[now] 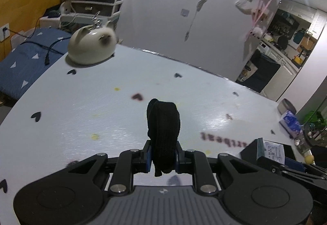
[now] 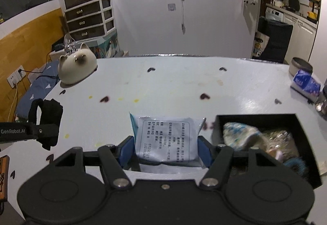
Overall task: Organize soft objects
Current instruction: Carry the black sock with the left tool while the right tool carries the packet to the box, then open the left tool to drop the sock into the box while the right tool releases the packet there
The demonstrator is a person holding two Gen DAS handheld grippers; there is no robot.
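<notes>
Black sock pinched in left hand-held gripper; right hand-held gripper clamps white packet.

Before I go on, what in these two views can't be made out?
- Black box contents: right wrist view, motion-blurred and cut off behind the right hand-held gripper.
- White packet print: right wrist view, too small.
- Black sock lower end: left wrist view, hidden by the left hand-held gripper.

Home, small flat. Bench with heart-print cover; drawer unit at 10 o'clock, blue bed at 9, kitchen nook with washing machine at 2, cat-shaped ceramic on bench.
</notes>
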